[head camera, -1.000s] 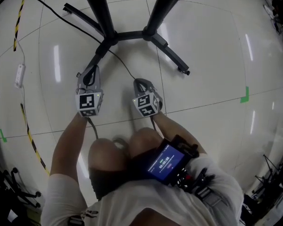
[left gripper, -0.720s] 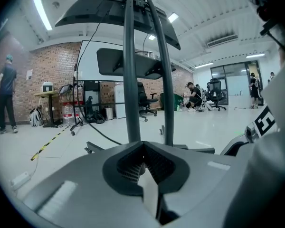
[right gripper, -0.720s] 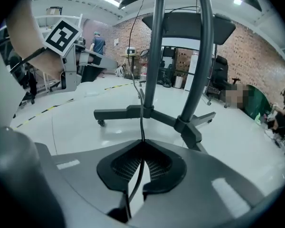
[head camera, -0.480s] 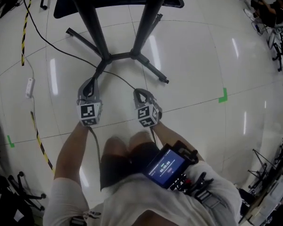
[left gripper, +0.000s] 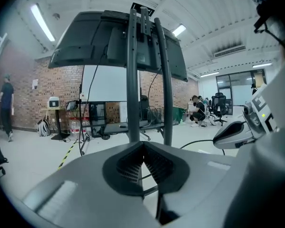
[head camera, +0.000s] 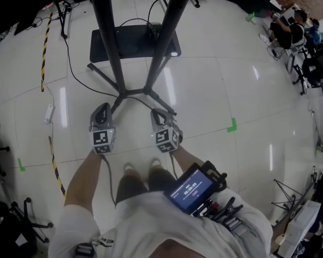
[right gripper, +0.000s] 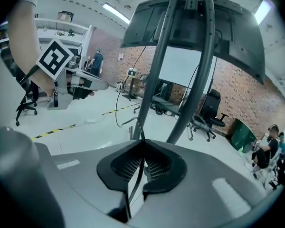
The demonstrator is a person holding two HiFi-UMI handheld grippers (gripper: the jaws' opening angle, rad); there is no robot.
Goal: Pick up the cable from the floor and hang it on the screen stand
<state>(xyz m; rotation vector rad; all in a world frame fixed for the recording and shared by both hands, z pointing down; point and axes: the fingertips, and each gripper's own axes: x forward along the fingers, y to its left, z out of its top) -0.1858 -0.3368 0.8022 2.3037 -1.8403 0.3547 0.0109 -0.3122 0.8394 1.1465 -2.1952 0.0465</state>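
The screen stand [head camera: 110,42] rises on two black poles from splayed legs, just in front of both grippers. My left gripper [head camera: 103,107] and right gripper [head camera: 157,112] are held side by side well above the floor, each shut on the thin black cable [head camera: 137,98]. The cable sags between them and trails left across the floor. In the right gripper view the cable [right gripper: 137,127] passes straight down through the closed jaws of the right gripper [right gripper: 142,144]. In the left gripper view the left gripper [left gripper: 143,148] is shut, and the cable [left gripper: 194,142] curves over to the right gripper [left gripper: 232,132]. The dark screen [left gripper: 95,37] is overhead.
A black base board [head camera: 132,42] lies behind the stand. Yellow-black tape [head camera: 43,52] and a white power strip [head camera: 48,113] lie at the left, a green tape mark [head camera: 232,125] at the right. Seated people and office chairs [head camera: 290,28] are at the far right.
Both grippers have risen a long way from just above the floor, bringing the cable up with them. The person has stood up from a crouch, so the floor looks farther away.
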